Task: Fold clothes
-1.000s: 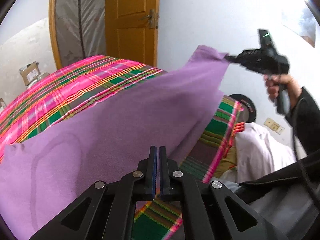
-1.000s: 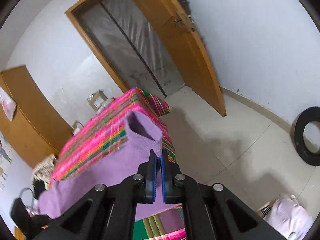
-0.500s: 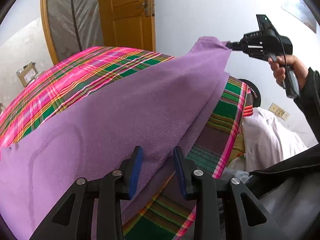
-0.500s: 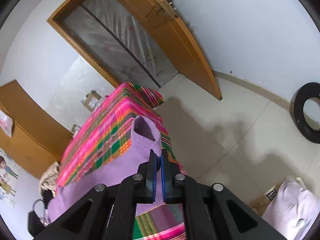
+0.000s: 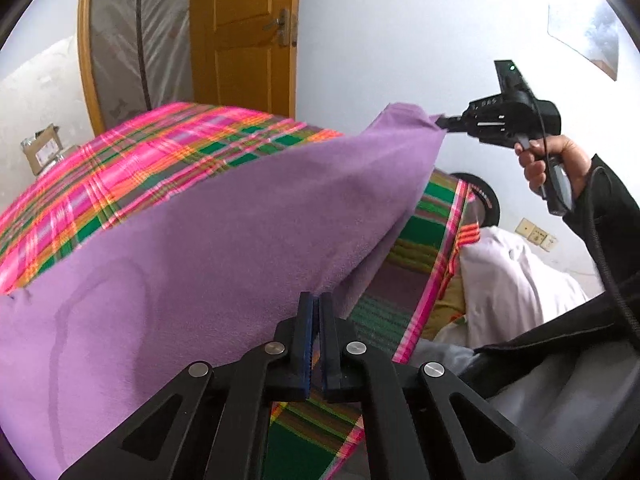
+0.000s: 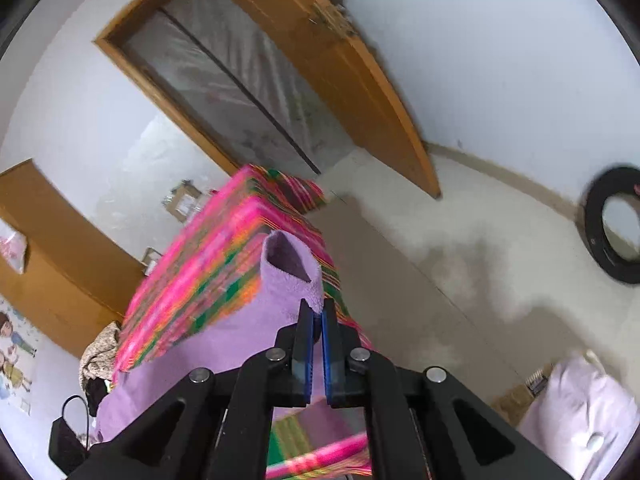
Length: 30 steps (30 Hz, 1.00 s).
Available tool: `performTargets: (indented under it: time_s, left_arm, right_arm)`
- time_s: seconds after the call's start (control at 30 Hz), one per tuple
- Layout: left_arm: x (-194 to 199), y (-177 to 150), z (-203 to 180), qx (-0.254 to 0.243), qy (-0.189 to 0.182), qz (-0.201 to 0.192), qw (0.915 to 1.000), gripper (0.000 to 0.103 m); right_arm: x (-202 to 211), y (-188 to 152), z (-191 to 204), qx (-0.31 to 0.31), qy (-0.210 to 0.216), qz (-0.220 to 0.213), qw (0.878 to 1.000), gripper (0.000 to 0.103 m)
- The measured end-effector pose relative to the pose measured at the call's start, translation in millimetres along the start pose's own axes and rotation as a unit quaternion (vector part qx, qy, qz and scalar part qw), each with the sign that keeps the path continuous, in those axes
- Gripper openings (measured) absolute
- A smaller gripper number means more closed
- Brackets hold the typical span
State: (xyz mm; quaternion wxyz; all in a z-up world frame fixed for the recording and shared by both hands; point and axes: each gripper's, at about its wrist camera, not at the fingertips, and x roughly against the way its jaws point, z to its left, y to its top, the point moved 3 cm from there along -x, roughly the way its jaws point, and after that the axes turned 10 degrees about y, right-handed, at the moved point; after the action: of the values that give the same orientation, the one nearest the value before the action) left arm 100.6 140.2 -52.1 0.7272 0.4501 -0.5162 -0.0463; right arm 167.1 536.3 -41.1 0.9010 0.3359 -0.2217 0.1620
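Purple cloth (image 5: 224,232) hangs stretched over the plaid-covered bed (image 5: 132,168), both my left gripper (image 5: 316,316) and right gripper (image 6: 317,320) pinching corners thinly, so I judge a tug could slip one free.

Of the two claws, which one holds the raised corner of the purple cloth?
The right claw holds it: it pinches the purple cloth corner lifted high above the plaid bed cover. The left claw grips the cloth's low near edge.

A home bedroom is showing: a bed wearing a plaid cover (image 5: 132,168), 1 wooden door (image 5: 244,36), and a wooden wardrobe (image 6: 52,248).
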Motion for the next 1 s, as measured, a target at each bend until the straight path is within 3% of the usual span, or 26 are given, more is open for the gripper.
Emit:
performTargets:
  time_s: [0.13, 0.23, 0.37, 0.4, 0.47, 0.7, 0.83, 1.0]
  left_arm:
    - [-5, -4, 3, 0.006, -0.016, 0.013, 0.9998, 0.003]
    - [4, -1, 9, 0.022, -0.028, 0.003, 0.9993, 0.003]
    - [16, 8, 13, 0.031, -0.026, -0.02, 0.999, 0.004]
    - [18, 9, 14, 0.034, -0.021, -0.022, 0.999, 0.004]
    - [19, 12, 20, 0.044, -0.008, -0.025, 0.9987, 0.006]
    - [16, 3, 49, 0.084, 0.068, -0.001, 0.9941, 0.013]
    - [5, -10, 60, 0.106, 0.099, 0.03, 0.9889, 0.013]
    - [21, -5, 88, 0.145, 0.166, 0.008, 0.9753, 0.014]
  right_arm:
    - [-19, -13, -25, -0.031, -0.027, 0.025, 0.999, 0.004]
    - [-23, -16, -34, -0.038, -0.051, 0.031, 0.997, 0.014]
    - [-13, -6, -26, -0.012, -0.064, 0.012, 0.998, 0.019]
    - [-10, -2, -24, -0.004, -0.067, 0.006, 0.998, 0.025]
    - [-13, 3, -15, 0.011, -0.051, 0.007, 0.999, 0.035]
    - [-65, -17, 30, 0.077, 0.018, 0.087, 0.993, 0.035]
    - [-80, -29, 36, 0.109, -0.015, 0.107, 0.988, 0.036]
    - [-75, -38, 81, 0.182, 0.001, 0.09, 0.979, 0.035]
